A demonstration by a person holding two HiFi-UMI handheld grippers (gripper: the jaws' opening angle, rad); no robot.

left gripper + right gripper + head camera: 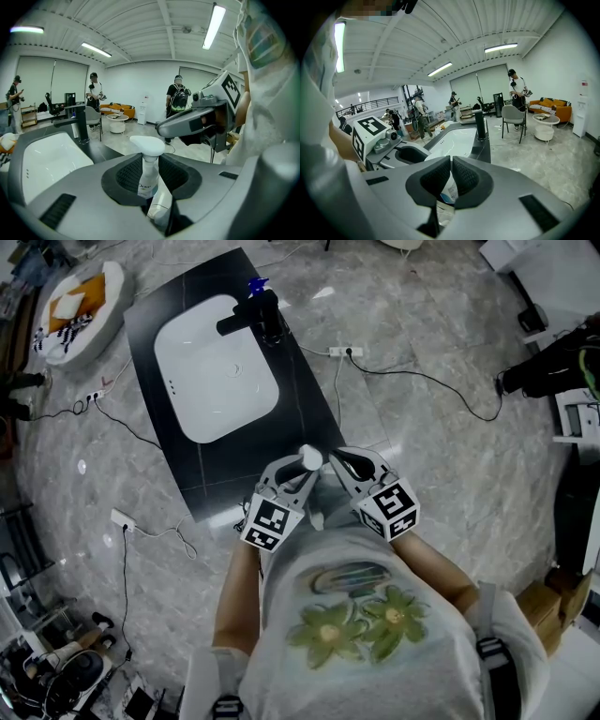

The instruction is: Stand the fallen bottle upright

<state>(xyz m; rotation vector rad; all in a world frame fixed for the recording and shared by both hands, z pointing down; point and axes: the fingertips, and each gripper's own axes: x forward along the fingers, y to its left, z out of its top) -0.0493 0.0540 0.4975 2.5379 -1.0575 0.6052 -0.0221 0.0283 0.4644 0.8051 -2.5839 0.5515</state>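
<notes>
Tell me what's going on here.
A person holds a two-jaw gripper in each hand, close to the chest. The left gripper is clamped on a white plastic spray bottle, nozzle end up, near the edge of the black counter with the white basin. The right gripper sits beside the bottle, jaws nearly together; whether it grips is unclear. The bottle isn't set down yet.

You're in a big open recording lab, not a home: a black desk (234, 470) with a white sink (216, 367) stands alone on marbled floor (422, 315). Power strips (345, 352) and cables (441, 385) trail about, strip lights (214, 26) hang overhead, and other operators (178, 101) stand around.
</notes>
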